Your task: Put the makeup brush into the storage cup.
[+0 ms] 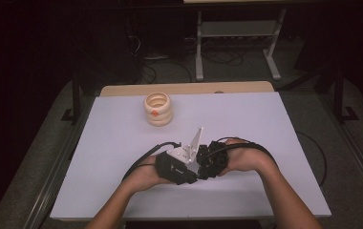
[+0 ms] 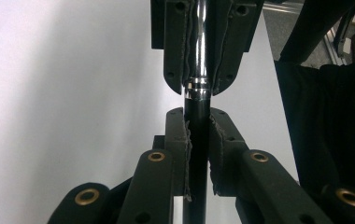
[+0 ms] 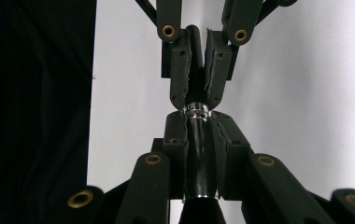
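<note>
A slim pen-like rod is held between my two grippers over the white table (image 1: 275, 143). Its black barrel (image 2: 198, 140) sits in my left gripper (image 2: 198, 122), which is shut on it. Its shiny chrome part (image 3: 197, 140) sits in my right gripper (image 3: 197, 125), also shut on it. A silver ring (image 2: 197, 88) shows in the narrow gap between the two pairs of jaws. In the high view the left gripper (image 1: 188, 169) and right gripper (image 1: 205, 162) meet tip to tip near the table's middle front, and both hands cover the rod.
A cream stack of rings (image 1: 157, 109) with an orange mark stands at the back left of the table. A wooden strip (image 1: 184, 88) runs along the far edge. Black cables (image 1: 265, 152) trail from the grippers. A grey metal stand (image 1: 237, 43) is on the floor behind.
</note>
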Demonstrator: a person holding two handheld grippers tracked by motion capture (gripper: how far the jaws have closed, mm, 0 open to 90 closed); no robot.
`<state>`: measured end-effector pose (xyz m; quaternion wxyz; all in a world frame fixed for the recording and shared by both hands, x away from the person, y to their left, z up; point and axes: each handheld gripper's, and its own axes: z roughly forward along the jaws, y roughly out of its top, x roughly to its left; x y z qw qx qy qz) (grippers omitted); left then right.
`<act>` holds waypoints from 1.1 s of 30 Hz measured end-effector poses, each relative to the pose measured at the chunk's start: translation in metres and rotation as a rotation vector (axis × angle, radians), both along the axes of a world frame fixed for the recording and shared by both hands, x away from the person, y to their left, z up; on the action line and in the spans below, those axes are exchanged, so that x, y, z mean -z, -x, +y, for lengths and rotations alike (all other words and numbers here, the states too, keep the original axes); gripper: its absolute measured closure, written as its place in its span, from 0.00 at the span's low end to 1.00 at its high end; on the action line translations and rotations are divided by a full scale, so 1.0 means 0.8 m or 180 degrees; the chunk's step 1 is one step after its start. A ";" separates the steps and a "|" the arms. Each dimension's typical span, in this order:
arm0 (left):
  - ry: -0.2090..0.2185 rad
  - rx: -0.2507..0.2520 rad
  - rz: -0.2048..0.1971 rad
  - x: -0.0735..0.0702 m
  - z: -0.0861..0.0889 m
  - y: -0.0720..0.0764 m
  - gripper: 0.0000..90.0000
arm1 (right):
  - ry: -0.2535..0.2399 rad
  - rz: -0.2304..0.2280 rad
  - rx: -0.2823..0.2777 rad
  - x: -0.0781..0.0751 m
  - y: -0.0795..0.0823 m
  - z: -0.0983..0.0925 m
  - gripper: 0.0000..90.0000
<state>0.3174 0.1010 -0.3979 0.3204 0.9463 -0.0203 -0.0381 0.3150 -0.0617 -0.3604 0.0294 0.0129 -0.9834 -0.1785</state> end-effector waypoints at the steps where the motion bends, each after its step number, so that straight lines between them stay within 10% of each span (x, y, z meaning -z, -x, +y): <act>1: -0.0003 0.0009 -0.0003 0.000 0.000 0.000 0.88 | -0.0003 -0.0003 0.0005 0.000 0.000 0.000 0.84; 9: 0.0216 -0.0303 0.0142 0.005 -0.001 0.007 0.89 | -0.0130 -0.0044 0.0030 -0.008 -0.003 -0.007 0.70; 23: 0.0383 -0.0594 0.0255 0.006 0.015 -0.002 0.88 | -0.1118 -0.0142 0.0794 -0.030 -0.006 -0.054 0.23; 33: 0.0517 -0.0815 0.0267 0.007 0.037 -0.011 0.88 | -0.1446 -0.0285 0.1252 -0.014 -0.004 -0.085 0.08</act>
